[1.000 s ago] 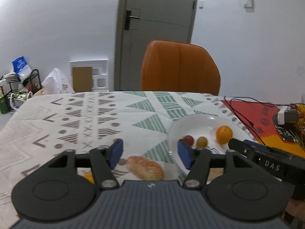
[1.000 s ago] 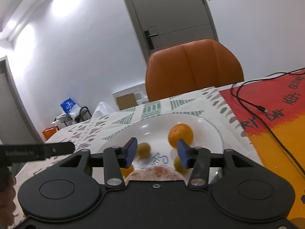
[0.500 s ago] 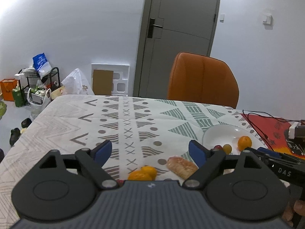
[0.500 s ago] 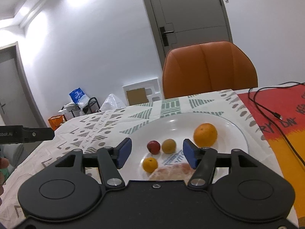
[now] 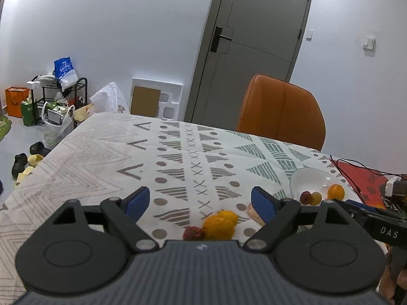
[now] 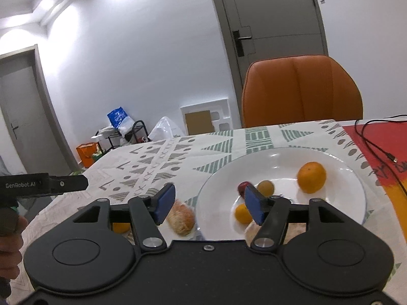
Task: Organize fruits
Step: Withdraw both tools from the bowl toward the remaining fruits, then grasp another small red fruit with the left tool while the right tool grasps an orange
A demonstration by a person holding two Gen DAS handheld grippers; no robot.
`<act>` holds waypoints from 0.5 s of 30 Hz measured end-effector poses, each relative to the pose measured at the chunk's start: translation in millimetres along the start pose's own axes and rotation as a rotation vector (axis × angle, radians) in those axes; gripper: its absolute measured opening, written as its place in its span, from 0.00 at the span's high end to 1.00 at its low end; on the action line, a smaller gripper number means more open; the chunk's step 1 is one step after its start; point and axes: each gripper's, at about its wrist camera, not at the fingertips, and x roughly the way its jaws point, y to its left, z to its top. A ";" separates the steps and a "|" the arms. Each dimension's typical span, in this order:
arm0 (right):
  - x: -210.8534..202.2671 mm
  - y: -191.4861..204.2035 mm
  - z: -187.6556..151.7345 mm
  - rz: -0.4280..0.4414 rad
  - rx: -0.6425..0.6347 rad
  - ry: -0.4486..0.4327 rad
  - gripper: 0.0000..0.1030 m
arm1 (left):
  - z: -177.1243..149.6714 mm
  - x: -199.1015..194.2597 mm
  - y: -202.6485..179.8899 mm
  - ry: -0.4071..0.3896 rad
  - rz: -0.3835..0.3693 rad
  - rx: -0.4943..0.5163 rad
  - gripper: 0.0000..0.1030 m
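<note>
A white plate [image 6: 338,203] on the patterned tablecloth holds an orange [image 6: 311,177], a small yellow-brown fruit [image 6: 265,187], a red fruit [image 6: 242,186] and a small orange fruit [image 6: 242,213]. The plate also shows in the left wrist view [image 5: 307,178]. A bread roll [image 6: 182,218] lies left of the plate. In the left wrist view an orange-yellow fruit [image 5: 220,225] and a small red fruit [image 5: 191,233] lie on the cloth. My left gripper [image 5: 201,200] is open and empty above them. My right gripper [image 6: 208,204] is open and empty over the plate's left rim.
An orange chair [image 6: 301,91] stands behind the table. A red and orange mat [image 6: 381,137] with a black cable [image 6: 374,147] lies right of the plate. The table's left edge [image 5: 45,157] drops to a floor with shoes and bags.
Both grippers have pulled back and up and opened wider. The left view now takes in more of the table and the loose fruits. The right gripper has shifted left off the plate's middle.
</note>
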 end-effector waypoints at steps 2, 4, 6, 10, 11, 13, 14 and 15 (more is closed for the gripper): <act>0.5 6.3 -1.8 0.007 -0.008 0.006 0.41 | -3.5 1.0 6.5 0.005 0.000 -0.020 0.19; 1.5 12.0 -3.5 0.015 -0.016 0.016 0.39 | -8.2 3.0 12.7 0.016 -0.004 -0.030 0.19; 2.9 16.9 -4.6 0.025 -0.021 0.024 0.30 | -11.9 5.1 16.2 0.023 0.002 -0.027 0.20; 2.6 28.5 -7.4 0.036 -0.035 0.031 0.17 | -19.9 10.3 23.8 0.044 -0.010 -0.029 0.25; 3.0 31.5 -7.6 0.039 -0.039 0.037 0.12 | -21.5 11.8 25.1 0.049 -0.011 -0.026 0.26; 2.7 38.1 -8.7 0.047 -0.047 0.041 0.04 | -25.0 14.7 27.6 0.058 -0.015 -0.024 0.31; 2.2 41.6 -9.4 0.054 -0.058 0.040 0.03 | -27.2 16.8 27.8 0.062 -0.018 -0.024 0.33; 2.2 45.3 -9.9 0.052 -0.070 0.043 0.01 | -28.7 18.9 28.8 0.069 -0.022 -0.026 0.36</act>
